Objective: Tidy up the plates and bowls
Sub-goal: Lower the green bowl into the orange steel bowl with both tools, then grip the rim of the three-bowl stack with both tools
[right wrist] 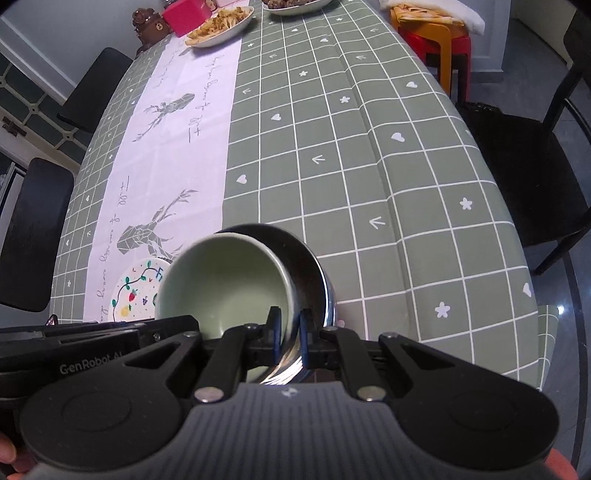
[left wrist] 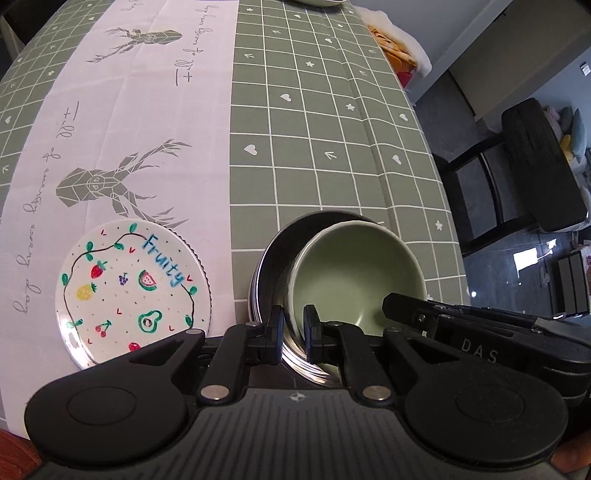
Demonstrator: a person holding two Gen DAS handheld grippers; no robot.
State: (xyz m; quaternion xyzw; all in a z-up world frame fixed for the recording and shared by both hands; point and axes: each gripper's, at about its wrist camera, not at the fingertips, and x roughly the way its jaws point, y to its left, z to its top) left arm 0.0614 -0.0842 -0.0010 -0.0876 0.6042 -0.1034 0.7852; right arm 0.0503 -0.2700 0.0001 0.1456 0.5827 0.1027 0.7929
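A pale green bowl [left wrist: 354, 273] sits nested in a steel bowl [left wrist: 273, 266], both tilted with their openings toward the cameras. My left gripper [left wrist: 293, 325] is shut on the near rim of the nested pair, and the rim runs between its pads. From the other side, my right gripper [right wrist: 290, 328] is shut on the same near rim, with the green bowl [right wrist: 225, 280] and steel bowl [right wrist: 314, 273] in front of it. I cannot tell whether each grip takes one wall or both. A white plate painted with fruit [left wrist: 133, 291] lies on the table runner to the left of the bowls.
The green checked tablecloth [right wrist: 369, 147] stretches ahead, with a white runner [right wrist: 207, 110] on the left. Two dishes of food [right wrist: 221, 26] and a red box [right wrist: 184, 14] stand at the far end. Black chairs [left wrist: 535, 166] [right wrist: 33, 229] flank the table, and a red and orange stool [right wrist: 432, 40] stands far right.
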